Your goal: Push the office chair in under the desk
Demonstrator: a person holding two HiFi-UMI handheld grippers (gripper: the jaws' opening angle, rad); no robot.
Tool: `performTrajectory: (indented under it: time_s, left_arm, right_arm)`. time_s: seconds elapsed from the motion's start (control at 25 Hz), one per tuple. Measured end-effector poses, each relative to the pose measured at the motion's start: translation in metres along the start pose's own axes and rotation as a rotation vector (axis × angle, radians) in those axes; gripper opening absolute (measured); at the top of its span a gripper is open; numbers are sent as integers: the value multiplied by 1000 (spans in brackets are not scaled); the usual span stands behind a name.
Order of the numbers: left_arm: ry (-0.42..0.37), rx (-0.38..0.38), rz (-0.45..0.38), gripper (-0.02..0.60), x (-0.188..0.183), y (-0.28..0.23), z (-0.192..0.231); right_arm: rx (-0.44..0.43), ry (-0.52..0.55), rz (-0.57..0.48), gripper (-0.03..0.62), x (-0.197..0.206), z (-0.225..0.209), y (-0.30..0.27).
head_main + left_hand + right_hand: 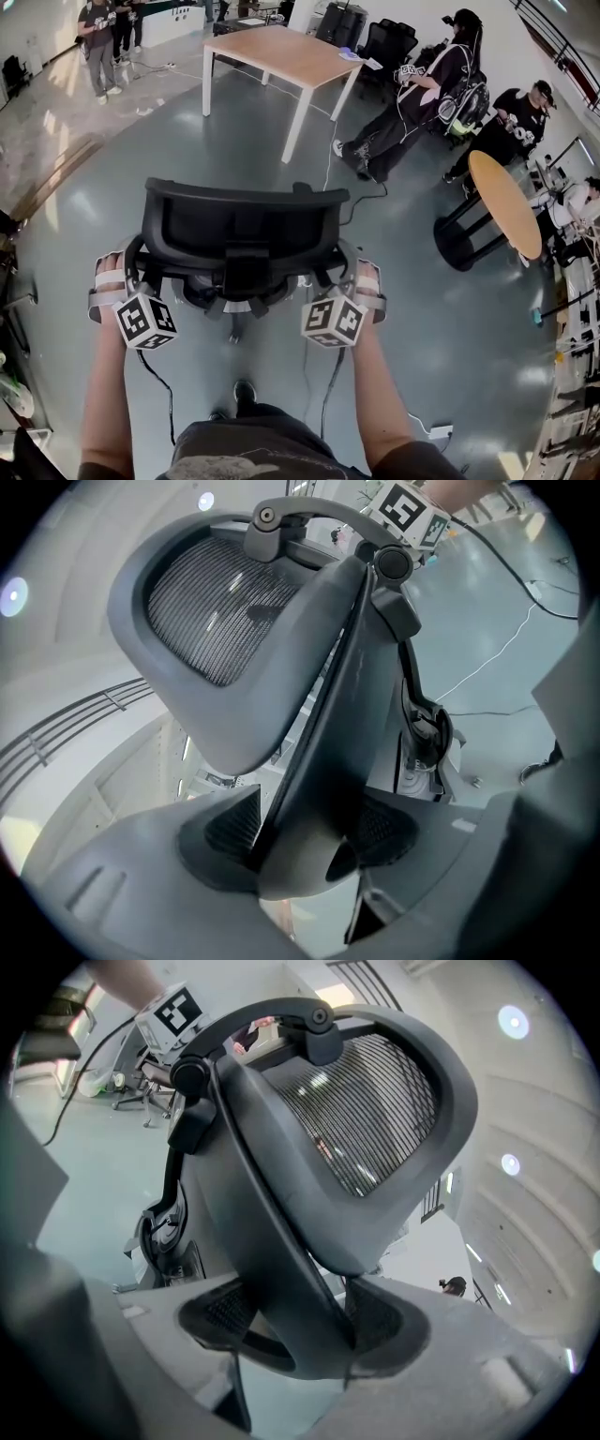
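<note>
- My left gripper (309,834): jaws closed on the black mesh-backed office chair (246,225), at the left upright of its back frame, with a pad pressing each side.
- The chair: standing on the glossy grey floor (412,328), backrest toward me, well apart from the light wooden desk with white legs (272,49) toward the floor's far edge.
- My right gripper (302,1321): jaws clamped on the right upright of the same frame, gripping it from both sides.
</note>
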State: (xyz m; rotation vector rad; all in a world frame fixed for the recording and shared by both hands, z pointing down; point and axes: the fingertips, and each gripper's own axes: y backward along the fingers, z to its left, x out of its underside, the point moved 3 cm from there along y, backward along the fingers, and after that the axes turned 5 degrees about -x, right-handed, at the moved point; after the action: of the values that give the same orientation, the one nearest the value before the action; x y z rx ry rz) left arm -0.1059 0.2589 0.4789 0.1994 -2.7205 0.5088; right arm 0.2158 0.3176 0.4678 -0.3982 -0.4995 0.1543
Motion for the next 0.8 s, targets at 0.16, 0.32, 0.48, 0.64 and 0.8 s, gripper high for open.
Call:
performTrajectory:
  time_s: [0.16, 0.32, 0.48, 0.64, 0.8]
  left_arm:
    - [9, -2, 9, 284, -6, -25, 19]
    - [13, -16, 21, 285, -2, -35, 21]
    - [10, -29, 14, 284, 8, -56, 33]
    - [-1, -25, -3, 282, 26, -86, 60]
    - [-14, -29, -38, 282, 45, -129, 92]
  right_arm:
    - [-10, 4, -6, 276, -9, -22, -25]
    - [-14, 11, -22, 276, -12, -24, -40]
    - [-11, 12, -28, 276, -25, -28, -65]
    - [5, 3, -23, 276, -53, -33, -90]
    - [19, -10, -7, 276, -85, -43, -124]
